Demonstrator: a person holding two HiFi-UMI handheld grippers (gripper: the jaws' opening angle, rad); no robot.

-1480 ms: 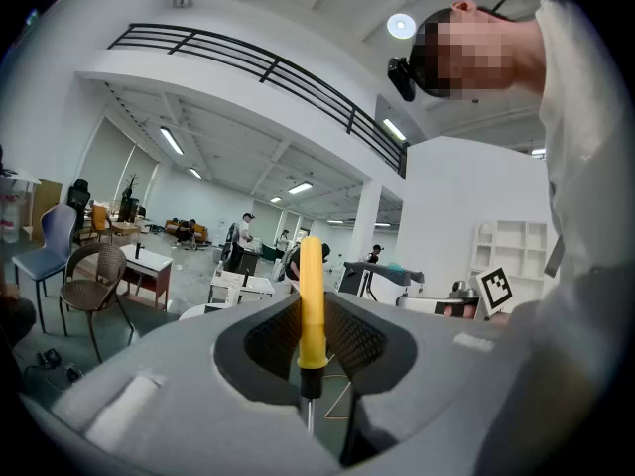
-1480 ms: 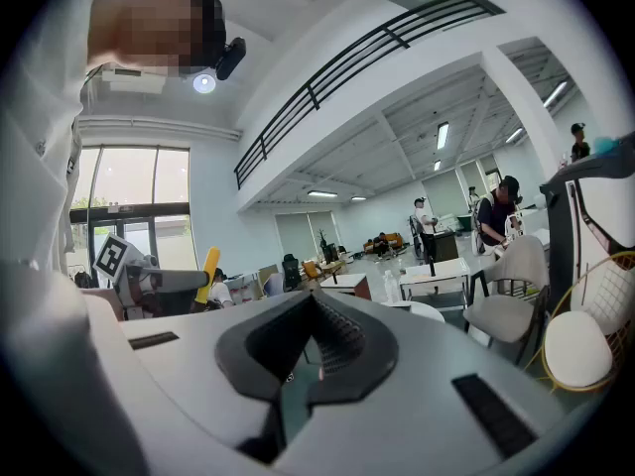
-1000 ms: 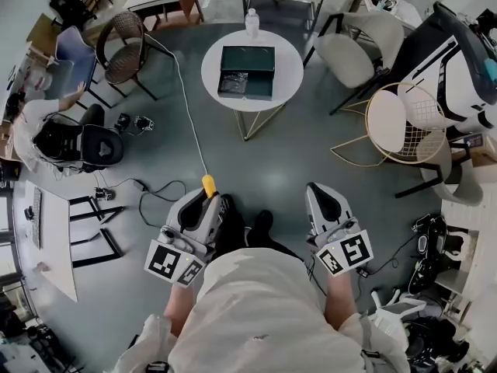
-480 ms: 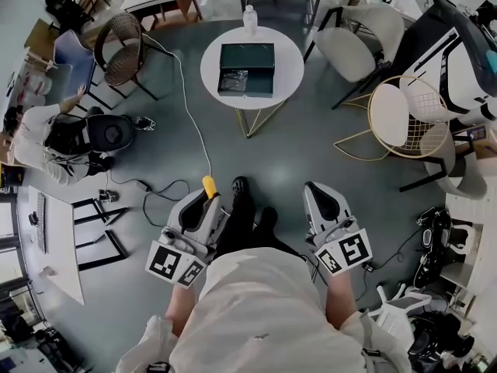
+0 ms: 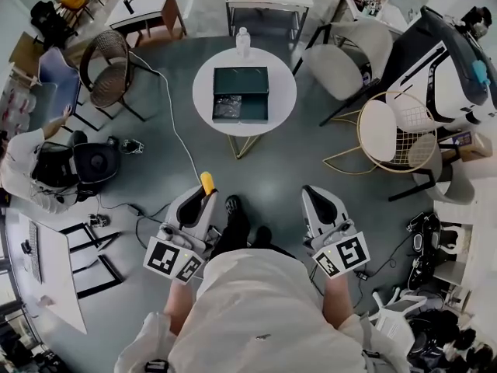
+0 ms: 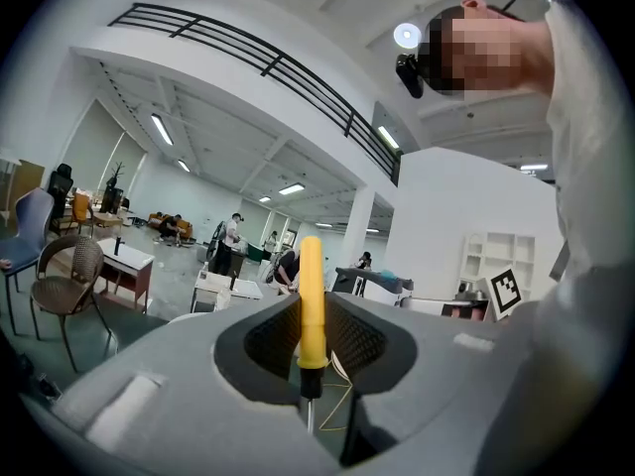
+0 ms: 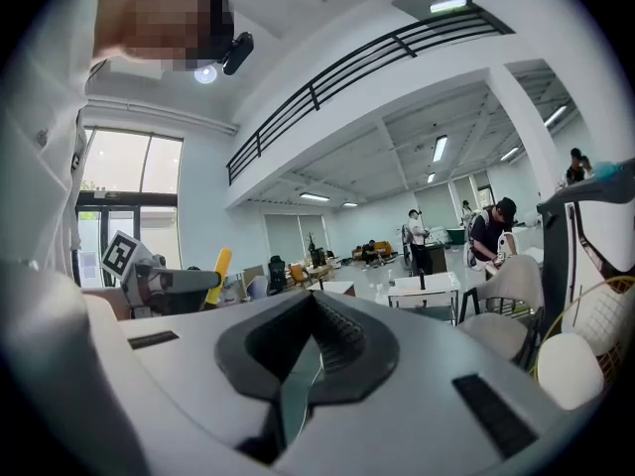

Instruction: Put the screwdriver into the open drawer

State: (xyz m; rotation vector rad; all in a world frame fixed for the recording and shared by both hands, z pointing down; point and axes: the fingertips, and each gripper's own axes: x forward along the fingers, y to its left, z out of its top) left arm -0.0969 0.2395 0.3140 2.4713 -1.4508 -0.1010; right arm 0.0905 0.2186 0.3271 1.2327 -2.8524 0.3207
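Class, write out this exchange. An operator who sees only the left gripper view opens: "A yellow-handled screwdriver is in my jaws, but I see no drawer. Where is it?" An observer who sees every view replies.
Observer: In the head view the dark green drawer box sits on the round white table ahead, its drawer pulled out on your side.
Operator: Is the drawer empty?
Observer: Its left half holds something crinkly; the right half looks bare.
Operator: Is my other hand free?
Observer: Yes, the right hand-held gripper is shut on nothing.
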